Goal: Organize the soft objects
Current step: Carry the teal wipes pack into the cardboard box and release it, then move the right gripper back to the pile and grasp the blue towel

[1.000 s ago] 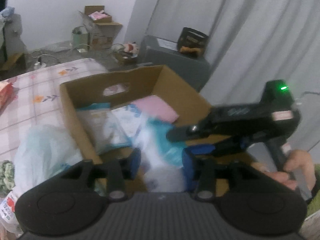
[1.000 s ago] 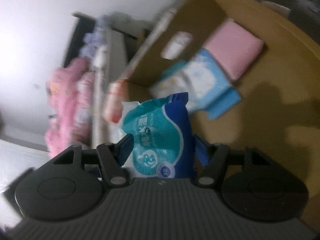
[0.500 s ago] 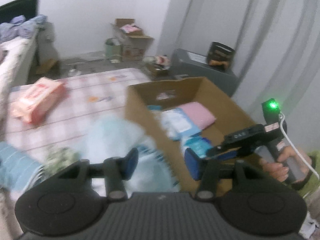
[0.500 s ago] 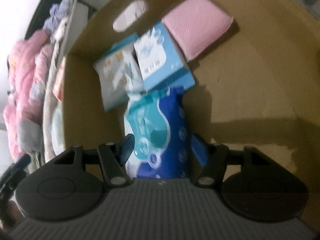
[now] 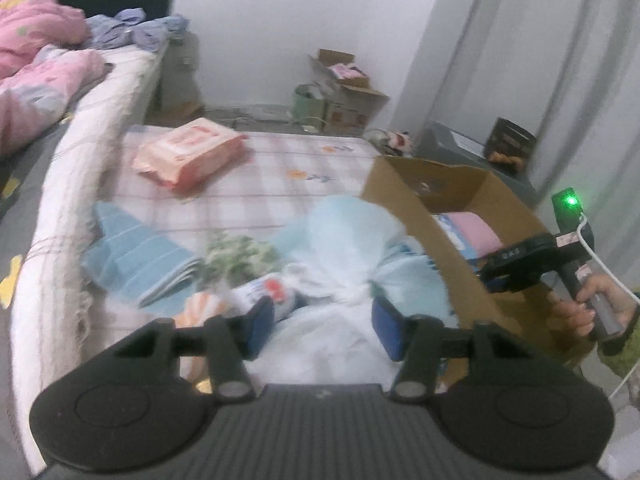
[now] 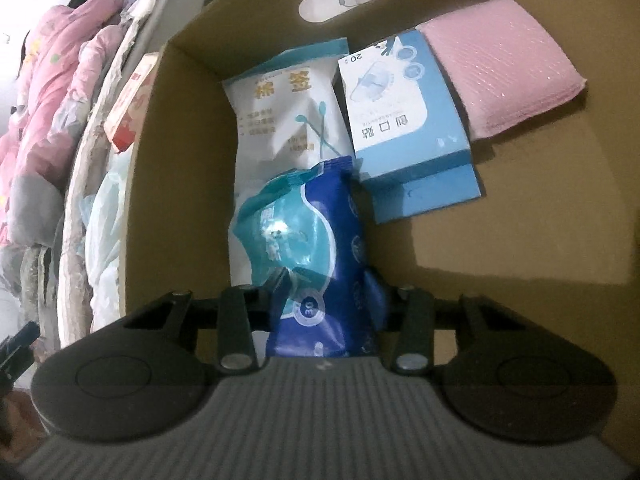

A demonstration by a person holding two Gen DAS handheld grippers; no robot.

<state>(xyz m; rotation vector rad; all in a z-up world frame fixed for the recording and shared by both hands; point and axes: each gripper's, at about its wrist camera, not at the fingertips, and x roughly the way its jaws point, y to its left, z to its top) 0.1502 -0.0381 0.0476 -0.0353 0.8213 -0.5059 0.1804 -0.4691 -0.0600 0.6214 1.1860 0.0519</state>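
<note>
My right gripper (image 6: 326, 296) is shut on a blue and teal soft pack (image 6: 308, 248) and holds it low inside the cardboard box (image 6: 520, 240). In the box lie a white cotton-swab bag (image 6: 288, 116), a blue carton (image 6: 404, 120) and a pink pad (image 6: 504, 80). My left gripper (image 5: 324, 322) is open over a pale blue plastic bag (image 5: 344, 240) on the bed, left of the box (image 5: 404, 200). The right gripper's body (image 5: 536, 260) shows there over the box.
On the checked bedsheet (image 5: 260, 184) lie a pink wipes pack (image 5: 188, 156), a folded blue towel (image 5: 136, 252) and a green patterned item (image 5: 236, 252). Pink bedding (image 5: 36, 64) is piled at the left. Boxes (image 5: 348, 96) and a grey case (image 5: 460, 144) stand beyond.
My left gripper swung left, away from the box to above the plastic bag on the bed. My right gripper lowered the blue pack deeper into the box.
</note>
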